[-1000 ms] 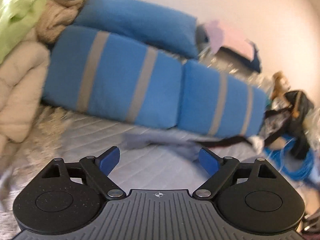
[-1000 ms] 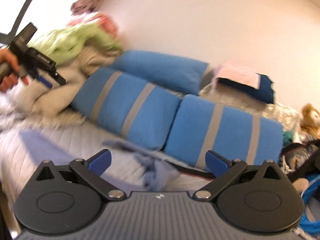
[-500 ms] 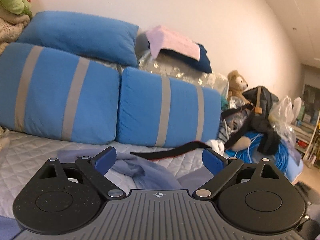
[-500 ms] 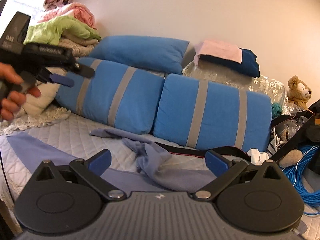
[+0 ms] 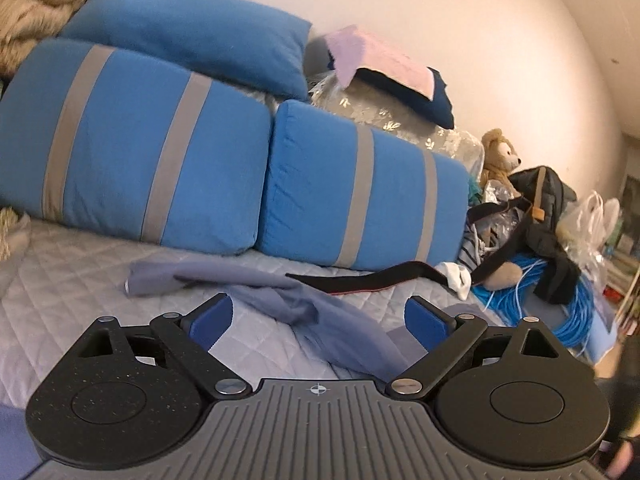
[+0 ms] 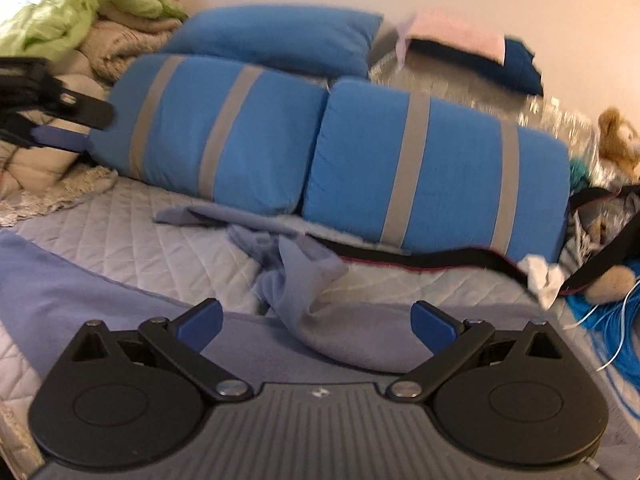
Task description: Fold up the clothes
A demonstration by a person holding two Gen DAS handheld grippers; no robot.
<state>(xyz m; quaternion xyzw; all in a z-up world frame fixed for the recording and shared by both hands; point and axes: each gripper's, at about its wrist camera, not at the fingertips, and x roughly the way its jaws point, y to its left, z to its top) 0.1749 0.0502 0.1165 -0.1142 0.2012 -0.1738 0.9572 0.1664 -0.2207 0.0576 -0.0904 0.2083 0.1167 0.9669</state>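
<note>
Both grippers agape; garment [image 6: 312, 300] crumpled, seemingly ungripped.

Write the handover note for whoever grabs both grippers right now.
Left gripper: open, empty, above the bed.
Right gripper: open, empty, also clear of the cloth.
The grey-blue garment lies crumpled on the quilted bed cover, one sleeve stretched toward the striped blue cushions; a black strap runs beside it, possibly touching.
Done: no fold visible.
Left: spread the garment flat, then fold it.
</note>
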